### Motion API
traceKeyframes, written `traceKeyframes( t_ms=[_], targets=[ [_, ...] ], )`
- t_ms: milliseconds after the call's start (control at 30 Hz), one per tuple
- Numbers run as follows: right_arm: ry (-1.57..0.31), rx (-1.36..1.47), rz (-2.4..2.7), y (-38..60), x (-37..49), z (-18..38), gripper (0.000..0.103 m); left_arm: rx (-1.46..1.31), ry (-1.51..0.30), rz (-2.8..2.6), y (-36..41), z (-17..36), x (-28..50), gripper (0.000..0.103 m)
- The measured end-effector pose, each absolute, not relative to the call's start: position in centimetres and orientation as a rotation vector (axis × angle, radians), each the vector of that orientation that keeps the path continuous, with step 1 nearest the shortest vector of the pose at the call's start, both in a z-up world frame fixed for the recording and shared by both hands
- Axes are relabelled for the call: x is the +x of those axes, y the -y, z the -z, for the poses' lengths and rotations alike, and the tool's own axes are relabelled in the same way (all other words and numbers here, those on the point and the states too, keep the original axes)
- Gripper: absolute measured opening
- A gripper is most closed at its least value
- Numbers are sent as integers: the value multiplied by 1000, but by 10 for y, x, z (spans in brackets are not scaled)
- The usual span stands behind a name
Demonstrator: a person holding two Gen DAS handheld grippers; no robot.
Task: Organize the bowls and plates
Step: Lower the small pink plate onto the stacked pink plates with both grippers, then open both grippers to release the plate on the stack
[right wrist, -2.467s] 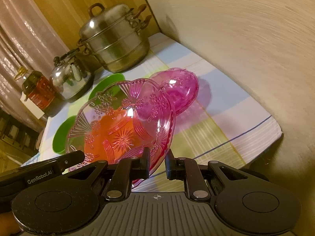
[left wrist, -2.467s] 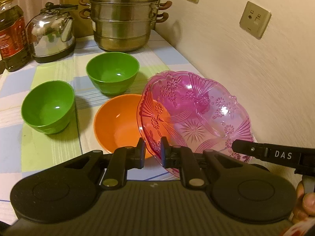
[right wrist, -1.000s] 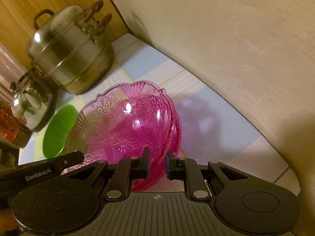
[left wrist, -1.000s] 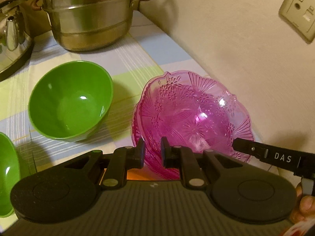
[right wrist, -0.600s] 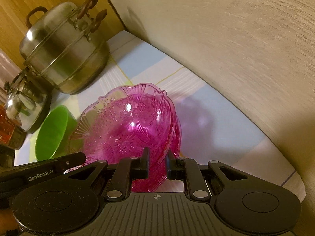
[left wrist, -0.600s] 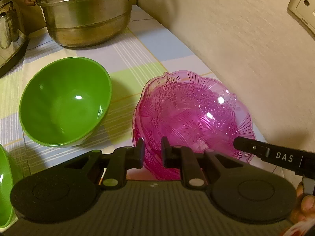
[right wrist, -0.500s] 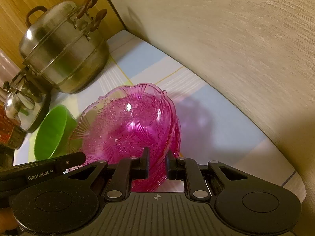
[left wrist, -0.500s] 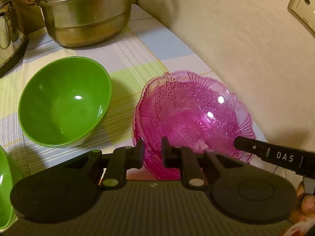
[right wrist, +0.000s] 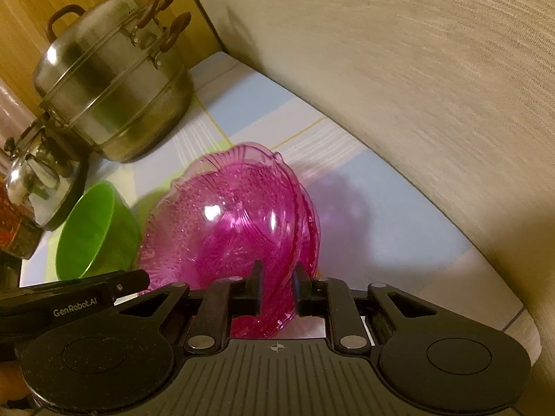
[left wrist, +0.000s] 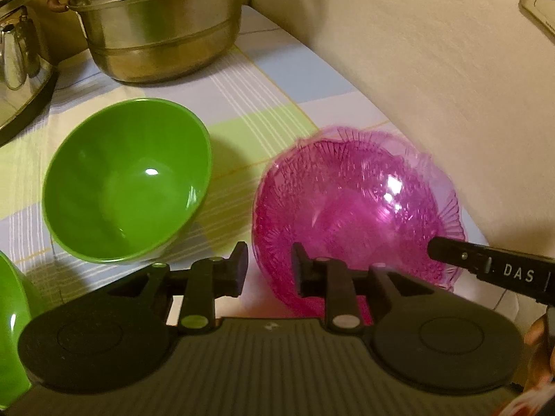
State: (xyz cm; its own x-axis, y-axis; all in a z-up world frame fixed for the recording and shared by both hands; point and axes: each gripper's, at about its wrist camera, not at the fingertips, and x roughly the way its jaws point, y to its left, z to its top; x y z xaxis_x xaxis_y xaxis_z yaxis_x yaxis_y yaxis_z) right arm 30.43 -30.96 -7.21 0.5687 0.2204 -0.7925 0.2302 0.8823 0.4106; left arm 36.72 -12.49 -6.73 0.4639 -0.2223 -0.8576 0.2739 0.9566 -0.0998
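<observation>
Two pink glass dishes (left wrist: 353, 208) now sit nested on the tabletop (left wrist: 263, 79), close to the wall and just beside the green bowl (left wrist: 125, 187). A couple of seconds back you carried the upper dish between both tools above an orange bowl; a second ago it was already lowered onto the lower pink dish with both sets of jaws pinched on its rim. Now both are letting go.

Your left hand-held gripper (left wrist: 269, 270) has its jaws opening: the near rim of the dish lies in the gap, but the pads no longer press on it. Your right hand-held gripper (right wrist: 277, 289) is opening too, with the scalloped edge of the dish between its jaws and a sliver of daylight on each side. The pink glass looks smeared in both views, so I judge the upper dish is settling into the lower one.

For the task, that means one stack looks done: the dishes are paired. The green bowl, and a second green one (left wrist: 10, 332) at the left edge of the left view, stand apart and unstacked, so I would guess those come next.

Behind them stand a steel steamer pot (left wrist: 159, 27) and a kettle (right wrist: 38, 176).

Writing: the right tool's finger reads "DAS" (left wrist: 517, 272), and the left tool's reads "GenRobot.AI" (right wrist: 74, 310). Nothing else is legible.
</observation>
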Motion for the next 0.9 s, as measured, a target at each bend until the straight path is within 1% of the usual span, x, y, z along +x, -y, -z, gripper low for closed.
traceKeyframes(
  t_ms=[33,67,133,300,567,900],
  targets=[
    [-973,521,-3,311,304,72,28,51,-1040,301,123,66,367,24],
    [-965,529,-11,312,303,71,38,45,-1035,299,122,64,366,24],
    [-952,528,-2,315,299,68,50,34,-1025,296,119,60,364,24],
    [-901,569,46,328,289,64,50,13,-1005,296,115,52,358,24],
    [-897,575,49,330,276,58,50,-41,-969,280,102,34,340,24],
    [-893,501,-3,309,236,30,50,-96,-913,245,84,4,283,25]
  ],
)
